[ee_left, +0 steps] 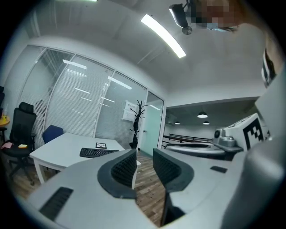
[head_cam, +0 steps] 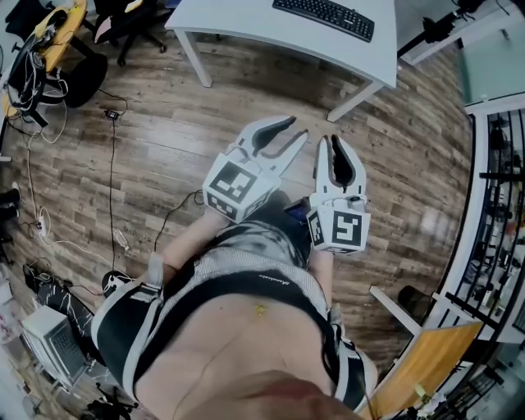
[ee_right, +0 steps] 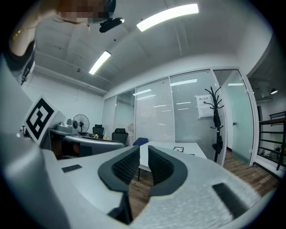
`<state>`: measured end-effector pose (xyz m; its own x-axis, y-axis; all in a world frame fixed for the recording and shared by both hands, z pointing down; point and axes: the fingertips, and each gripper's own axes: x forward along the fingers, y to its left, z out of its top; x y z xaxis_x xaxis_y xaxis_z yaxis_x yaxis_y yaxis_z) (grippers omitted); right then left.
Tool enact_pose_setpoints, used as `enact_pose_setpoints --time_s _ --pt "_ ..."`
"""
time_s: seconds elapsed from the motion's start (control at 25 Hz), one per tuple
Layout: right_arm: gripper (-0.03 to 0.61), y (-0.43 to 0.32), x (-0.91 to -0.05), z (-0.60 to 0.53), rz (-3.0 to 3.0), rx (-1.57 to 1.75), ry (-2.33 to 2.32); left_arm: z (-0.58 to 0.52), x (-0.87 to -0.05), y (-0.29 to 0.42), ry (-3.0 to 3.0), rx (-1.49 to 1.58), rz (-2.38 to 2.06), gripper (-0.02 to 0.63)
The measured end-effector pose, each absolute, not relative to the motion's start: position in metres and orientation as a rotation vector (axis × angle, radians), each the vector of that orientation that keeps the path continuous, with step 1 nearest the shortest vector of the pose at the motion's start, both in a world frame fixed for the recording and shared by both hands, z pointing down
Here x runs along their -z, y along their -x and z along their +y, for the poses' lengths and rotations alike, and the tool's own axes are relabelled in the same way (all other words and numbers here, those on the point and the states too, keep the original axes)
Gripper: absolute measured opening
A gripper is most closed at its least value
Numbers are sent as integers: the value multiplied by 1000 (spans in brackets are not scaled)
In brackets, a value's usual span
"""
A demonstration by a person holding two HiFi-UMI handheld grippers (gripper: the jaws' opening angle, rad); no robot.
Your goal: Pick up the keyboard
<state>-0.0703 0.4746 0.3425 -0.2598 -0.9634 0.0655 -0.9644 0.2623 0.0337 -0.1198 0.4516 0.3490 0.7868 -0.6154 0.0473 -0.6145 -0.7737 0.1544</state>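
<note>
In the head view two white, hard-plastic grippers were held over a wood-plank floor (head_cam: 205, 123), each with a cube of black-and-white square markers at its base. The left gripper (head_cam: 297, 130) had its two curved fingers set slightly apart at the tips. The right gripper (head_cam: 330, 141) had its two fingers drawn almost together. Neither touched anything. One flat black keyboard (head_cam: 324, 16) lay on a smooth white surface (head_cam: 246, 20) well beyond both sets of fingertips.

In the left gripper view the left gripper (ee_left: 144, 152) showed two fingers (ee_left: 125, 170) faced with dark, ribbed pads. A narrow gap stood between the pads, with only floor planks behind it and nothing held. The keyboard (ee_left: 98, 152) lay ahead and to the left of the fingertips, near the middle of the white surface (ee_left: 58, 150), with one small framed card (ee_left: 101, 145) just past it. One black office chair (ee_left: 20, 129) and one blue chair (ee_left: 51, 133) stood further left. One thin black coat stand (ee_left: 135, 120) rose just above the left fingertip, against glass walls with slatted blinds.

In the right gripper view the right gripper (ee_right: 144, 150) had the same ribbed dark pads on its fingers (ee_right: 123, 167). They were closed to a thin slit, with nothing held. The white surface (ee_right: 178, 147) lay straight beyond the fingertips, and the keyboard could not be made out on it. One coat stand (ee_right: 216, 116) stood to the right of the fingers and one round fan (ee_right: 80, 121) to the left.
</note>
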Motion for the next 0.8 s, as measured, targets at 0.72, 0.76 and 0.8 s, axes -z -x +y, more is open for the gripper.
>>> enact_pose_setpoints --time_s 0.72,0.76,0.8 --pt "84 77 -344 451 -2446 -35 -1829 429 -357 136 -2799 -14 -1044 94" --pt "84 76 -345 446 -2446 -36 -1826 425 -357 135 -2799 -14 -1043 95" --pt "84 75 -345 441 -2446 -37 -1823 419 -357 134 -2800 -16 -1043 94"
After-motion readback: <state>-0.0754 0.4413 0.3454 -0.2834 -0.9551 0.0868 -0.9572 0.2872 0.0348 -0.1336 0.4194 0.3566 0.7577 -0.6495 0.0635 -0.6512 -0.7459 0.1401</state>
